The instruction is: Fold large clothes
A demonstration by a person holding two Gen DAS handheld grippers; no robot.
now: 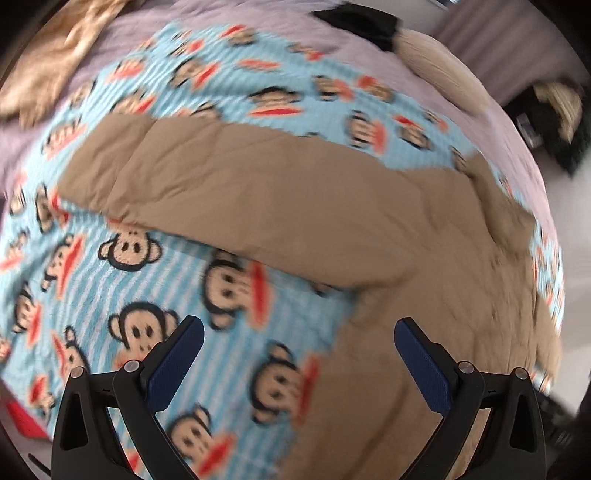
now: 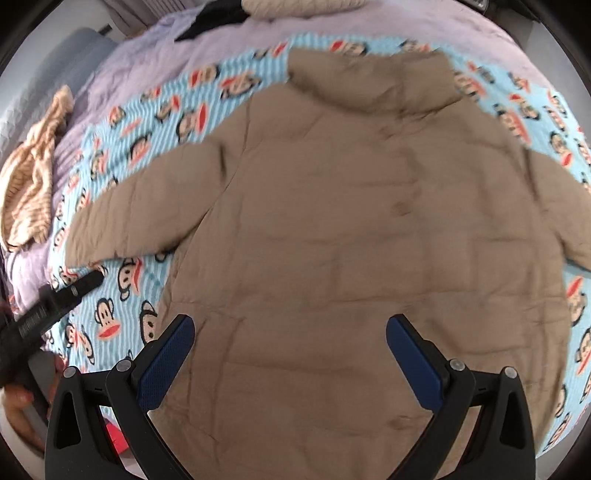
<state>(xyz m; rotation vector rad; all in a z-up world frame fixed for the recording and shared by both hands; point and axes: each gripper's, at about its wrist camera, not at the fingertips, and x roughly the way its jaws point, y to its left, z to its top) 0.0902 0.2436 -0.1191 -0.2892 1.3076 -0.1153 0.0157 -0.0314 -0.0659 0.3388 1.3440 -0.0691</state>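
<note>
A large tan padded jacket [image 2: 362,229] lies spread flat, back up, on a blue blanket with a monkey pattern [image 2: 155,122]; its hood [image 2: 369,81] points away and both sleeves stretch out sideways. In the left wrist view one sleeve [image 1: 229,184] runs across the blanket [image 1: 110,295] toward the left. My left gripper [image 1: 299,338] hovers open above the blanket beside the jacket's body, holding nothing. My right gripper [image 2: 290,332] hangs open over the jacket's lower back, empty. The left gripper's black body [image 2: 55,302] shows at the left edge of the right wrist view.
The blanket covers a lilac bedspread [image 2: 147,51]. A striped beige garment [image 2: 33,173] lies crumpled at the bed's left side. Black cloth [image 1: 365,22] and a cream pillow [image 1: 439,62] sit at the far end. A red item [image 1: 22,417] shows near the bed's front edge.
</note>
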